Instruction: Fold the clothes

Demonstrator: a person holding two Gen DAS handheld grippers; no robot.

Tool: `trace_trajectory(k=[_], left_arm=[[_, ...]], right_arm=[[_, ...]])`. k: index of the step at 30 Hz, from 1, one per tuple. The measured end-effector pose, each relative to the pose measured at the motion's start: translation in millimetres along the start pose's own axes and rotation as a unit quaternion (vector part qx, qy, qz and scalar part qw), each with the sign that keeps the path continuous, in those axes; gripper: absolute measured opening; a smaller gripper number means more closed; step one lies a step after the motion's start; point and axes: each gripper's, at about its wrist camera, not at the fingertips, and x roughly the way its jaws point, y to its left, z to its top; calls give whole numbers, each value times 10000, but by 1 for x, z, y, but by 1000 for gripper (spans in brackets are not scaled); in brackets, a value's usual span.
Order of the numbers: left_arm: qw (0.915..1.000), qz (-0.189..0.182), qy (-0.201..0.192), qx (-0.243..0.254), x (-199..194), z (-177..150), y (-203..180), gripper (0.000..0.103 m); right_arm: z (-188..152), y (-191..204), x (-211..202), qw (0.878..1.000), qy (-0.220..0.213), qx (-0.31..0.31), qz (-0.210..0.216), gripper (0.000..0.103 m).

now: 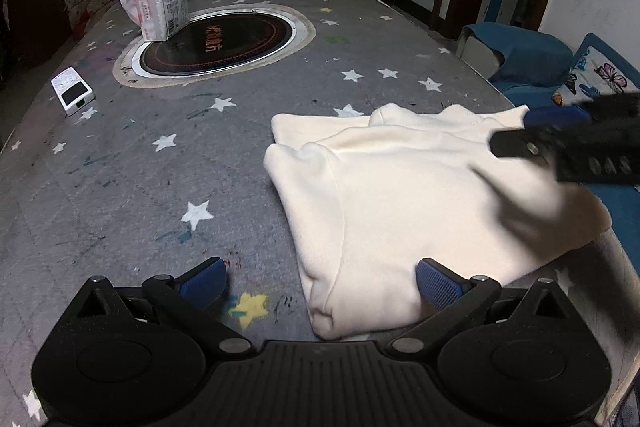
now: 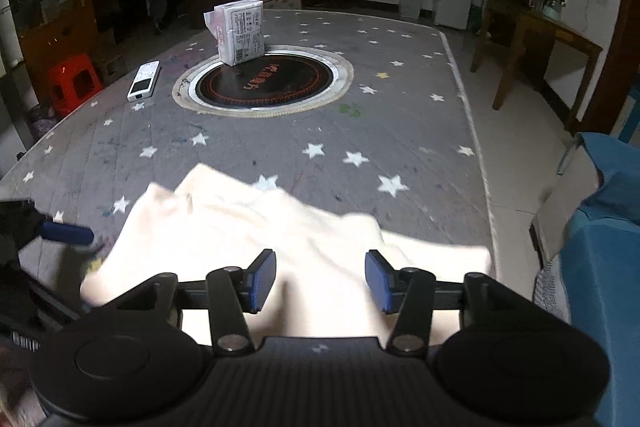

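Observation:
A cream garment [image 1: 400, 195] lies folded on the grey star-patterned table cover [image 1: 140, 187], near the table's right edge. My left gripper [image 1: 320, 283] is open and empty, its jaws spread wide at the garment's near left corner. My right gripper [image 2: 320, 283] is open and empty, hovering just above the garment [image 2: 280, 239]. It shows in the left wrist view as a blurred black shape [image 1: 568, 143] over the garment's far right side. The left gripper's blue finger [image 2: 66, 233] shows at the left of the right wrist view.
A round black cooktop [image 1: 216, 43] is set in the table's middle, with a white tissue pack [image 1: 160, 3] on its rim. A white remote [image 1: 73, 95] lies at the left. A blue-covered seat [image 2: 600, 267] stands by the table's right edge.

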Motion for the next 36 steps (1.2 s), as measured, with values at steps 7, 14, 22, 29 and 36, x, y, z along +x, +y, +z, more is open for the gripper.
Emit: trace_trajectory(k=[7, 14, 22, 29, 36], left_arm=[[9998, 112, -57, 142, -9, -7, -6, 103], [9999, 149, -50, 71, -14, -13, -7, 103], [9997, 202, -118, -37, -24, -19, -6, 103], [9997, 186, -156, -9, -32, -25, -10, 103], [9995, 203, -238, 52, -40, -32, -14, 103]], right_arm=[[-29, 0, -25, 9998, -10, 179, -74, 54], [-52, 3, -39, 9991, -3, 405, -90, 56], [-67, 8, -52, 9982, -41, 579, -131, 60], [-73, 15, -61, 9980, -117, 598, -177, 69], [-76, 25, -67, 9983, -185, 487, -272, 73]])
